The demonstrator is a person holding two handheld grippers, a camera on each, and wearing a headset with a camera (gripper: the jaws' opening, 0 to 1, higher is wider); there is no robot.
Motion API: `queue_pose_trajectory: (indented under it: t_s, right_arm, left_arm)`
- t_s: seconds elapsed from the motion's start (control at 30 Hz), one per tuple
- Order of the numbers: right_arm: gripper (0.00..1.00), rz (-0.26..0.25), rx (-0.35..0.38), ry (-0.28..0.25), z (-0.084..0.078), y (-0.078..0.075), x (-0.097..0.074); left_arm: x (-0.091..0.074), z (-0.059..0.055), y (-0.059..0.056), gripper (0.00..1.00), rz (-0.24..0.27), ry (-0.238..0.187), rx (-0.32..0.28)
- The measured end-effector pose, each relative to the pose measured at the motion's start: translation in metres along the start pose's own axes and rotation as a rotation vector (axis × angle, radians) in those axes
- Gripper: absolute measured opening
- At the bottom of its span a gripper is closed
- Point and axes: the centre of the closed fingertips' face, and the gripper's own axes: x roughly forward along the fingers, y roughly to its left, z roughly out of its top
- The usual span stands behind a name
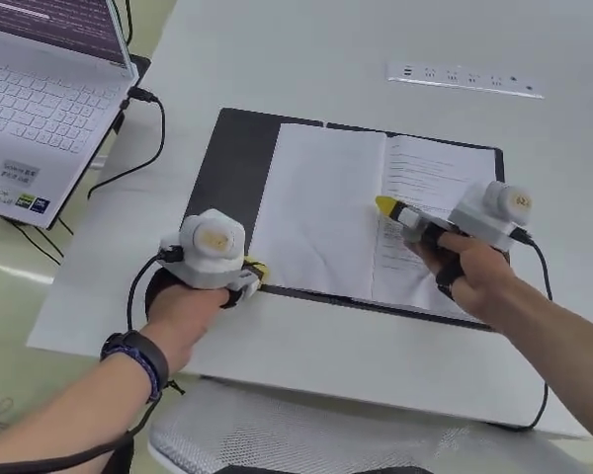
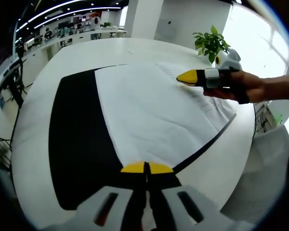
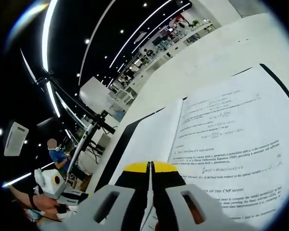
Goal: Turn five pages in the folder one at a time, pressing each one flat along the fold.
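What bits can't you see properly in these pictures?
In the head view:
- Words on the white printed page: too small to read.
- Part of that page: under the right gripper and hand.
- Near corner of the black folder: behind the left gripper.
- The white laptop: cut off by the left edge.

"CONTINUITY EQUATION" on printed page [image 3: 231, 120]

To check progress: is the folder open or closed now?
Open. The folder lies spread flat, with a blank page and a printed page facing up.
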Motion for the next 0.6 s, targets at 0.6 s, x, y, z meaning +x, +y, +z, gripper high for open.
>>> queue_pose_trajectory:
  t_s: [0.6]
  right_arm:
    - [0.0,-0.011,0.029,-0.014,0.0019,-0.0019,0.008]
  left_arm:
    - [0.0047,-0.002,0.0049,0.0,0.002,0.006,-0.006]
